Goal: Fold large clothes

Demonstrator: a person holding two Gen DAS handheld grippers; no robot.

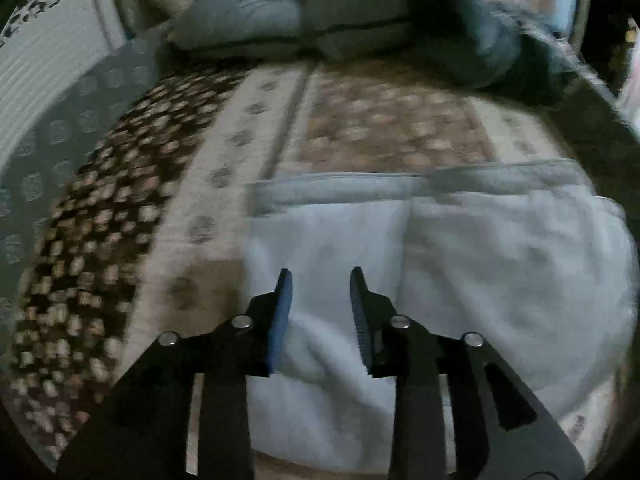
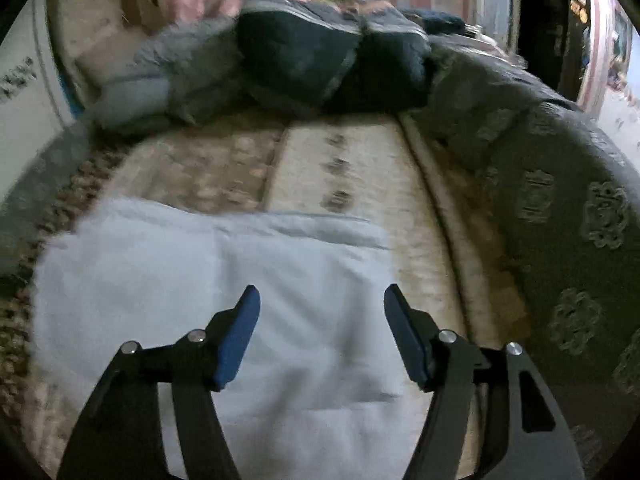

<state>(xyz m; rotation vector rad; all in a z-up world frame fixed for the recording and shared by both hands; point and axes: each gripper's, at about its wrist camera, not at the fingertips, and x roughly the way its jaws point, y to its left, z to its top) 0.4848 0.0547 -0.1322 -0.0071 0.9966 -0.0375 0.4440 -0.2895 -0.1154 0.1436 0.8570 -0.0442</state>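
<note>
A pale blue-white garment (image 1: 460, 260) lies folded into a rough rectangle on the patterned bedspread (image 1: 360, 120), a darker band along its far edge. My left gripper (image 1: 320, 280) hovers over the garment's left part, its jaws apart with only air between the blue pads. In the right wrist view the same garment (image 2: 200, 264) fills the lower left. Above its right half, the right gripper (image 2: 322, 294) stands wide open and holds nothing.
A heap of grey and dark blue bedding (image 1: 360, 20) lies across the far end of the bed (image 2: 340, 68). A grey patterned blanket (image 2: 560, 220) runs along the right side. A white ribbed panel (image 1: 44, 64) stands at the far left.
</note>
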